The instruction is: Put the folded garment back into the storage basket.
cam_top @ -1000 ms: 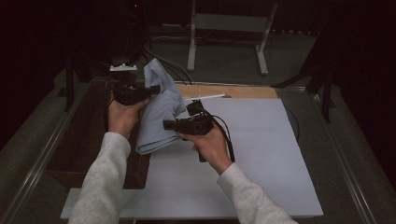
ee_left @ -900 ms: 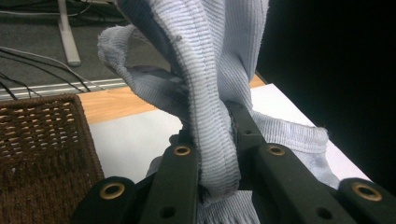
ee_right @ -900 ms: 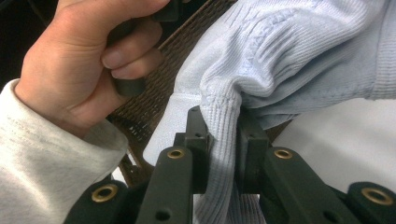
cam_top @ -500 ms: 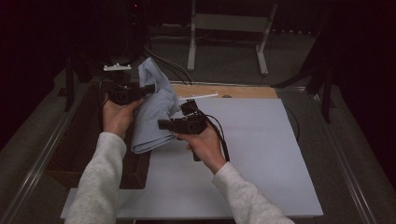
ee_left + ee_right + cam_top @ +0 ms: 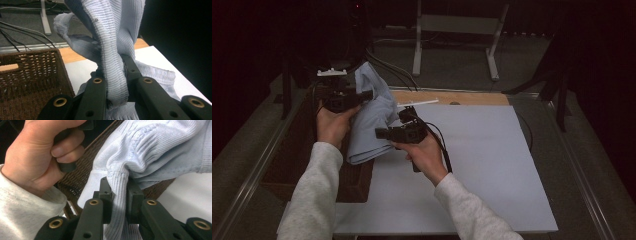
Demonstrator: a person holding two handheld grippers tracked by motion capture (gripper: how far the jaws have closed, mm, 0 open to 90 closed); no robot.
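Observation:
A light blue knitted garment [image 5: 374, 117] hangs between my two grippers above the left edge of the white board [image 5: 482, 165]. My left gripper [image 5: 366, 94] points right and is shut on a bunched ribbed fold of the garment [image 5: 117, 37], which rises out of the left gripper [image 5: 113, 72]. Lower and to the right, my right gripper [image 5: 381, 133] points left. In its own view the right gripper [image 5: 118, 187] is shut on a ribbed hem of the garment [image 5: 155, 142]. The cloth's lower end droops over the basket's edge.
A dark brown wicker basket [image 5: 294, 155] stands at the board's left, below the left hand [image 5: 37, 152]; its weave [image 5: 32, 72] is close under the left gripper. A wooden strip [image 5: 462, 97] runs along the board's far edge. A metal stand [image 5: 452, 30] is beyond the table.
Both hands and the garment have drifted slightly left, toward the basket. Both grips on the cloth are unchanged.

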